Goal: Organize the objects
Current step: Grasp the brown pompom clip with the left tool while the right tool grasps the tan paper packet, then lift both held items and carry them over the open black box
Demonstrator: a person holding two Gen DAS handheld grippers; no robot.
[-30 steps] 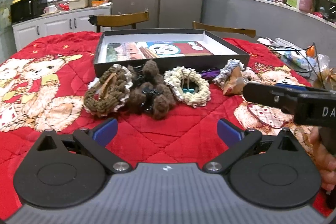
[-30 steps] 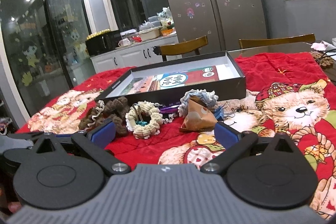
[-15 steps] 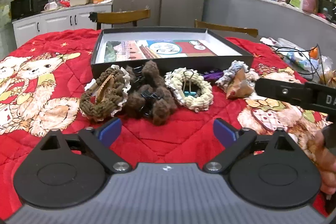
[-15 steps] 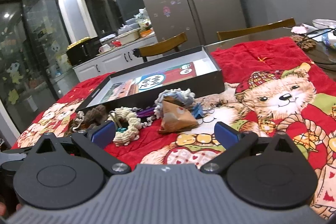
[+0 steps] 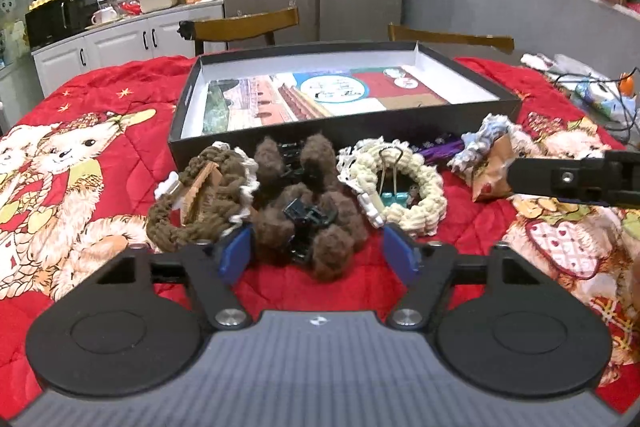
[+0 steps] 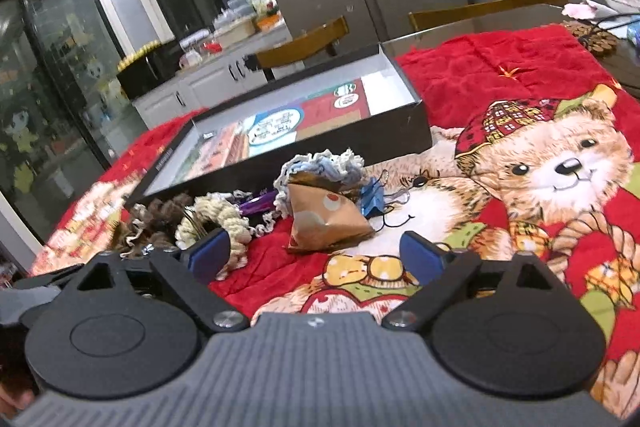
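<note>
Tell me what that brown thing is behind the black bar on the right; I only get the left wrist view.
Observer: The right wrist view shows it whole: a brown paper packet, pyramid-shaped, lying on the red blanket.
Operator: Is anything hiding behind it?
Observer: Yes, a blue binder clip lies close by its far right side.
Operator: And is that other tool gripping anything?
Observer: No. The right gripper has its fingers open, with the packet just ahead of them, untouched.
</note>
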